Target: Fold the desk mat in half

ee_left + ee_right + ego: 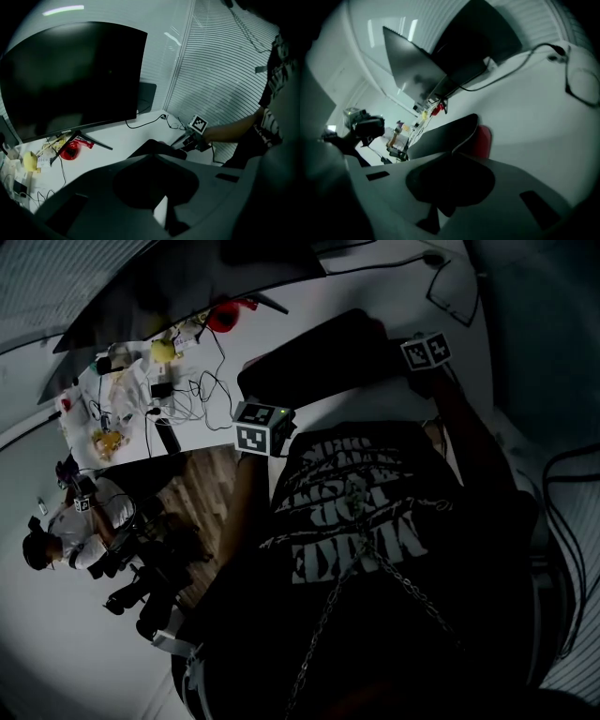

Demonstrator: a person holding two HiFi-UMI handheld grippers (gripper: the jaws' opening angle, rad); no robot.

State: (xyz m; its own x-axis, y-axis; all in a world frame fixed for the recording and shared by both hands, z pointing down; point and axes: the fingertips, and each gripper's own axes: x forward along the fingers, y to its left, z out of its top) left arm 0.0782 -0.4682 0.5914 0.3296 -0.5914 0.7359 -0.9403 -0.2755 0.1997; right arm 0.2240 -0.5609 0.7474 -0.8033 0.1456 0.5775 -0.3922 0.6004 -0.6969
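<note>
The black desk mat (314, 357) lies on the white table (309, 296), and its near edge is lifted. My left gripper (152, 157) is shut on the mat's near left corner, and the mat (157, 146) rises straight from the jaw tips. At the near right corner my right gripper (452, 153) is shut on the mat (440, 133). There the edge curls up and shows a red underside (484, 140). In the head view the left gripper (262, 426) and the right gripper (425, 354) show only their marker cubes. From the left gripper view, the right gripper (197, 133) is seen across the mat.
A large dark monitor (70, 79) stands at the back of the table, with a red object (70, 151) by its foot. Cables (202, 390) and small clutter (122, 399) fill the table's left end. A person (75, 531) sits below on the left. A black cable (520, 61) crosses the table.
</note>
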